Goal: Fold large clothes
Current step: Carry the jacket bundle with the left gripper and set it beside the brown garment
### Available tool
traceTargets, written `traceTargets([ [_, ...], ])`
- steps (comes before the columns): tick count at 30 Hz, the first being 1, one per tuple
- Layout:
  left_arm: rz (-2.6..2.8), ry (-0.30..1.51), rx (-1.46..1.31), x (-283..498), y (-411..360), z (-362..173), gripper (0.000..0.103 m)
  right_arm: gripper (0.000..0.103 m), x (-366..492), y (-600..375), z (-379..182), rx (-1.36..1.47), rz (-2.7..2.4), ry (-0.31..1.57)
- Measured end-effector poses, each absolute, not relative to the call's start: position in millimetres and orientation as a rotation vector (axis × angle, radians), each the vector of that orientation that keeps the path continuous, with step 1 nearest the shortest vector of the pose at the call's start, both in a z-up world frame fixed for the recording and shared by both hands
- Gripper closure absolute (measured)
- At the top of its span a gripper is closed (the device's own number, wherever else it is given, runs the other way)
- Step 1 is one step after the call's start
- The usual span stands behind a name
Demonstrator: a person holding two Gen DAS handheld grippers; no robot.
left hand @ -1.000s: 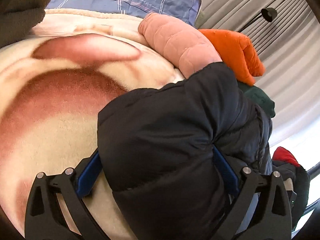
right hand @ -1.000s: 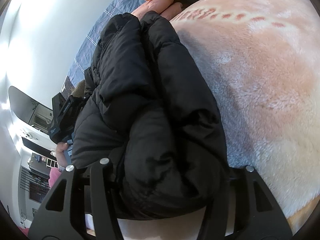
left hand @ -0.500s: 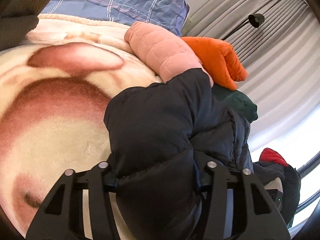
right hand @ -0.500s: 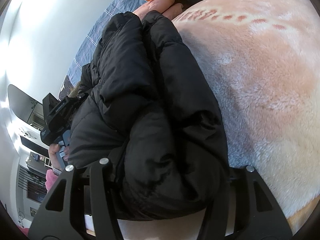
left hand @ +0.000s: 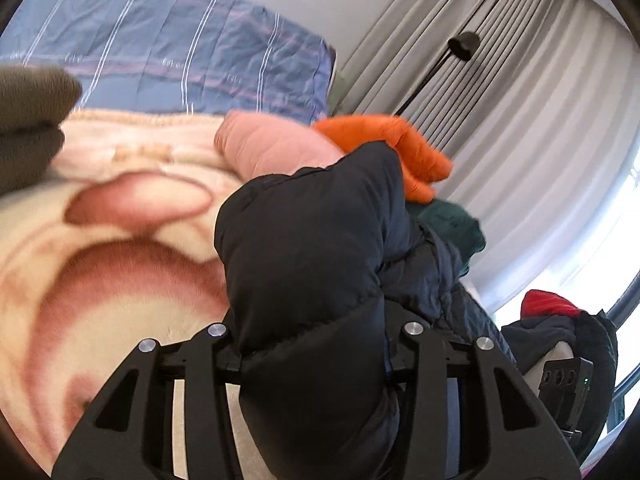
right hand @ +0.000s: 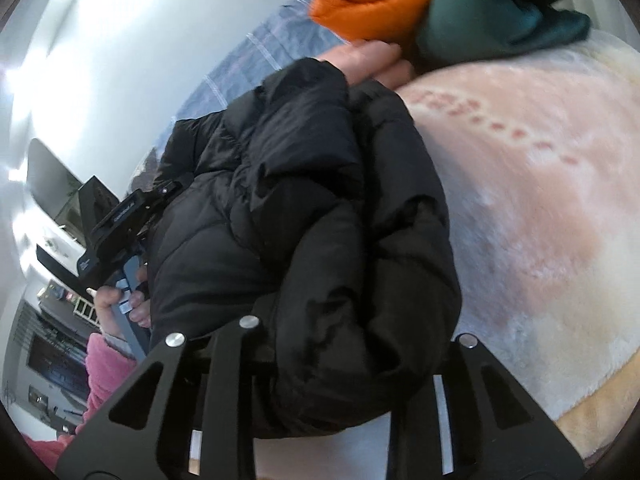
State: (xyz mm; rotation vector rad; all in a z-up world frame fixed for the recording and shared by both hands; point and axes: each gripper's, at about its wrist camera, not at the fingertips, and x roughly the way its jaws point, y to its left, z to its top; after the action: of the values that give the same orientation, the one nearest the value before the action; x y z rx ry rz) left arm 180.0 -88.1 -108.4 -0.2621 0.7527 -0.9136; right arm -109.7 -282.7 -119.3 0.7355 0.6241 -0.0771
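Note:
A folded black puffer jacket (left hand: 312, 280) is bunched between both grippers above the cream and pink fleece blanket (left hand: 100, 288). My left gripper (left hand: 312, 356) has its jaws closing, and the pads press into one end of the bundle. In the right wrist view the same jacket (right hand: 320, 220) fills the middle. My right gripper (right hand: 340, 364) is also closing, and it squeezes the other end. The left gripper's body (right hand: 120, 224) shows at the jacket's far side, held by a hand (right hand: 116, 304). The fingertips of both grippers are buried in the padding.
Folded pink (left hand: 276, 148), orange (left hand: 400, 148) and dark green (left hand: 452, 224) garments are piled at the blanket's far end. A blue striped pillow (left hand: 180, 60) lies behind them. Grey curtains (left hand: 500, 120) and a black lamp (left hand: 464, 44) stand beyond. A brown garment (left hand: 28, 120) lies at the left.
Both grippers have risen and carried the jacket up off the blanket. The left jaws closed in from wide onto the jacket, and the right jaws narrowed on it in the last half second.

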Motion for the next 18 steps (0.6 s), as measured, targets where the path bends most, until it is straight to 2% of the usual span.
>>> traceTargets([
  [9,-0.843,0.646,-0.182,190,-68,-39,0.058,0.077,-62,-265,-82,0.607,0.047,0.565],
  [18,-0.693,0.504,-0.037,277,-69,54,0.058,0.077,92,-274,-35,0.579,0.159,0.492],
])
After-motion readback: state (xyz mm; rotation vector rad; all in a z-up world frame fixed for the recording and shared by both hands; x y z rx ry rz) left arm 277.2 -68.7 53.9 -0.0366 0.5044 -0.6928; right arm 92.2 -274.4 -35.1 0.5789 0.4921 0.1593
